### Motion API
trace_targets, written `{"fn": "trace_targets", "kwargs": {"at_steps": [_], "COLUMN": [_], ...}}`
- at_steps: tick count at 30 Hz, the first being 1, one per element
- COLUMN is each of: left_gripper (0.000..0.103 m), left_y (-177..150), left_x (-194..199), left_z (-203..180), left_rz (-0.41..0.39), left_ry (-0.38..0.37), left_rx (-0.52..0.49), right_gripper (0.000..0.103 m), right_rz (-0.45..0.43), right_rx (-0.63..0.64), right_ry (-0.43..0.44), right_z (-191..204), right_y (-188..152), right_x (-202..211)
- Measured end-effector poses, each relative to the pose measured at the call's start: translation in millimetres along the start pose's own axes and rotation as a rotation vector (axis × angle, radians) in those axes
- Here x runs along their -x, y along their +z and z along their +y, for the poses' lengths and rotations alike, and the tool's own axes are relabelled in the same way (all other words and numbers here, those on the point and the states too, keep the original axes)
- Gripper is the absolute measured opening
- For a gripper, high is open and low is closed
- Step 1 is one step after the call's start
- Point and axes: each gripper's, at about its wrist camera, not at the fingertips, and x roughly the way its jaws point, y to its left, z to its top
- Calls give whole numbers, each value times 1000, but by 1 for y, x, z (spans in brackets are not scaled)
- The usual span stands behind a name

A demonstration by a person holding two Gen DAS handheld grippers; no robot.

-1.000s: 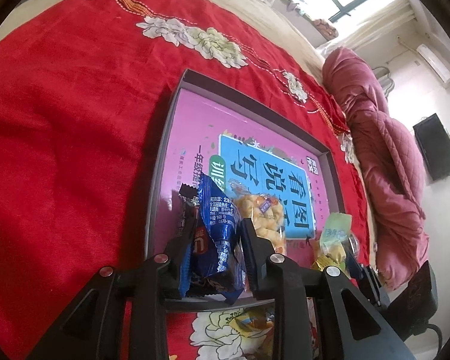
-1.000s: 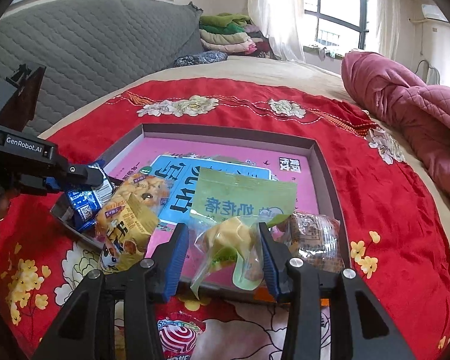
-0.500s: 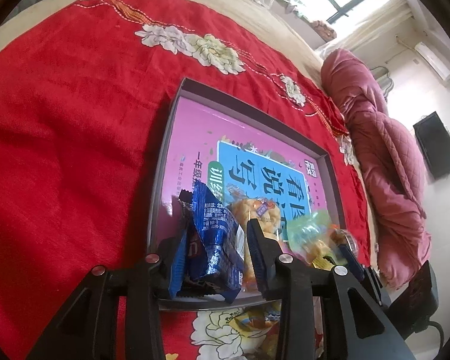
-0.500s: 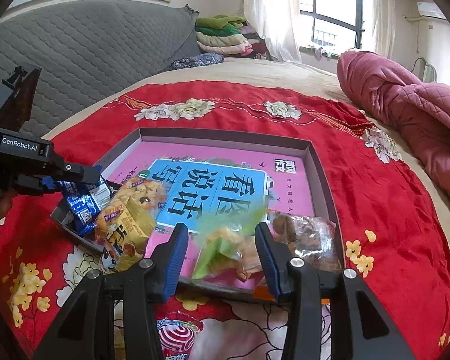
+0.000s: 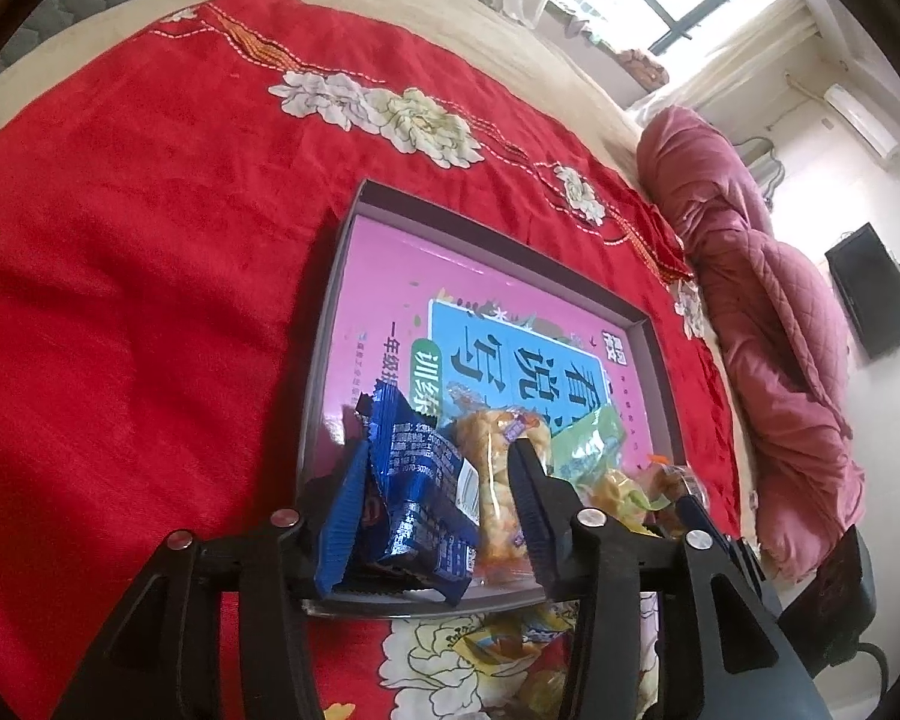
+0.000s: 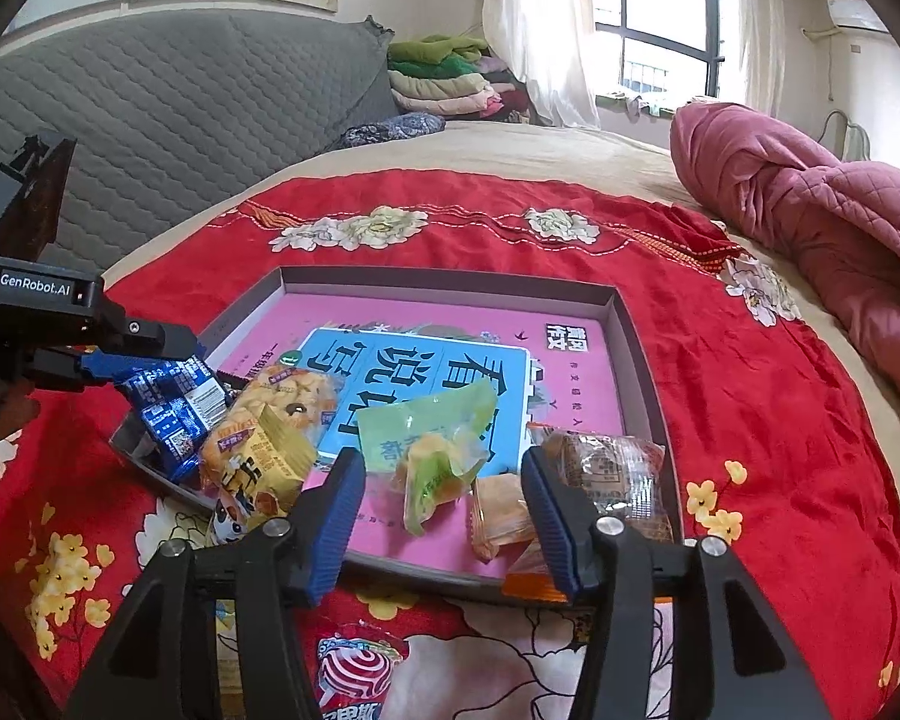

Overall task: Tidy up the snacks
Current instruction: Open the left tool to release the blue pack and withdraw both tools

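A shallow grey box tray (image 6: 636, 354) with a pink and blue book cover inside lies on the red bedspread. My left gripper (image 5: 432, 510) is open around a blue snack packet (image 5: 414, 492) that rests at the tray's near left corner; it also shows in the right wrist view (image 6: 171, 414). My right gripper (image 6: 444, 516) is open and empty just above a green snack bag (image 6: 432, 444) lying in the tray. A yellow puffed-snack bag (image 6: 270, 438) lies beside the blue packet. Brown wrapped cakes (image 6: 606, 474) lie at the tray's near right.
A swirl-printed packet (image 6: 354, 672) lies on the bedspread in front of the tray. A rolled pink quilt (image 6: 822, 222) lies at the right. A grey padded headboard (image 6: 168, 108) and folded clothes (image 6: 444, 78) are behind.
My right gripper opened and let the green bag drop into the tray. My left gripper opened wider around the blue packet, which now rests in the tray corner.
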Motion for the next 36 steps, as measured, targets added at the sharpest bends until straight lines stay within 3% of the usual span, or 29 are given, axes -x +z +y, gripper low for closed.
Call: {"fn": "trace_targets", "kwargs": {"at_steps": [11, 15, 36], "left_gripper": [55, 61, 62], "left_y": [-1, 0, -1], "left_x": [8, 12, 29], "left_z": [-6, -7, -14], "left_rz": [-18, -36, -78], "left_ry": [11, 5, 10], "left_rx": [-26, -20, -40], "right_gripper": [58, 59, 69], "right_rz": [-15, -18, -49], "right_rx": [-9, -7, -30], "right_ry": [1, -6, -9], "right_z": [1, 1, -3], "right_y": [0, 1, 4], "right_x": [6, 7, 17]}}
